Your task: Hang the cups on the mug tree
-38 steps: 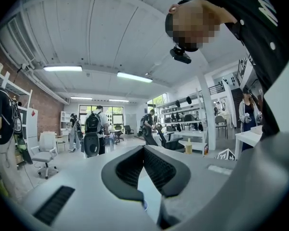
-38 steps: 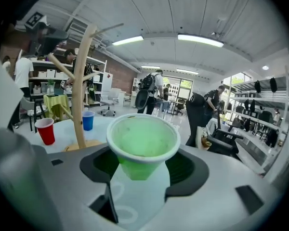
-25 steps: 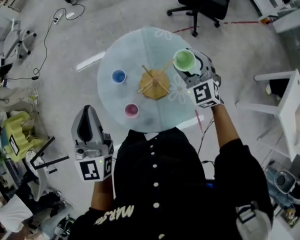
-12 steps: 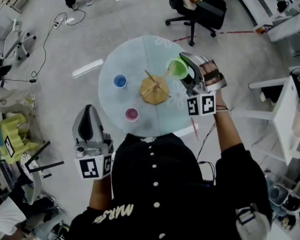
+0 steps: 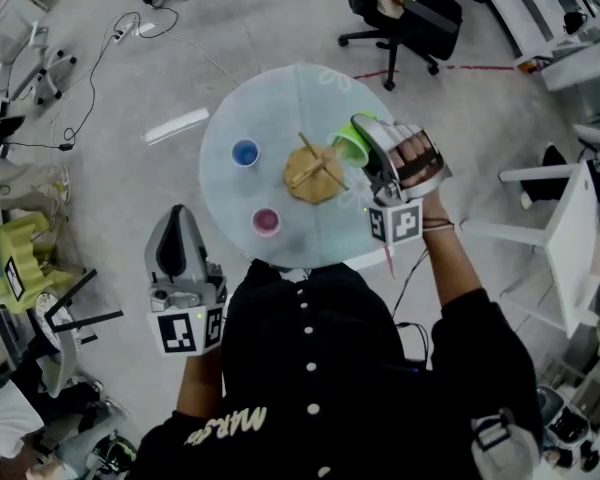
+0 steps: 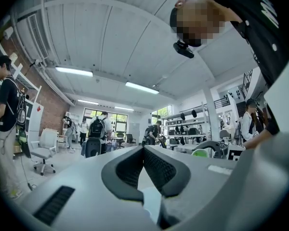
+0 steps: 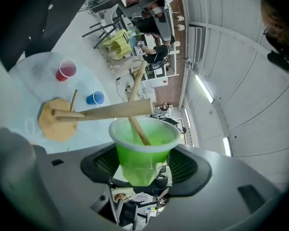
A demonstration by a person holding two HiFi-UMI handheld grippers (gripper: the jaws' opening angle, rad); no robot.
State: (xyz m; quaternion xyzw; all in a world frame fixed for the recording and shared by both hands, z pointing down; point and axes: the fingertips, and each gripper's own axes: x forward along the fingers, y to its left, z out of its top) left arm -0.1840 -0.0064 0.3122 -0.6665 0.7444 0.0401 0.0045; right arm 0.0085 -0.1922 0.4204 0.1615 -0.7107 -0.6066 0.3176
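Left gripper: the left gripper (image 5: pixel 178 216) hangs short of the table's near edge, jaws pressed together on nothing, and has kept its place over the last second
Right gripper: the right gripper (image 7: pixel 143 170) pinches the green cup (image 7: pixel 143 148) by its sides, over the right half of the table and just beside the mug tree (image 5: pixel 313 171)
Change: a second ago the cup's mouth faced up, out by the far right edge; it has since been rolled onto its side and brought inward, so the mouth now faces the tree
Peg: one slanting peg (image 7: pixel 137 125) already reaches into the cup's mouth, with the trunk (image 7: pixel 106 111) crossing just above the rim
Meaning: the first cup looks close to hung but is not released; it likely needs to slide further on before the jaws let go, or it may slip off
Still to hang: pink cup (image 5: pixel 266 221) toward the near edge and blue cup (image 5: pixel 245 153) toward the left edge, both upright, apart from the tree
Surface: round pale table (image 5: pixel 225 193), the tree at its middle
Room: grey floor, cables (image 5: pixel 130 33) far left, black office chair (image 5: pixel 400 13) beyond the far edge
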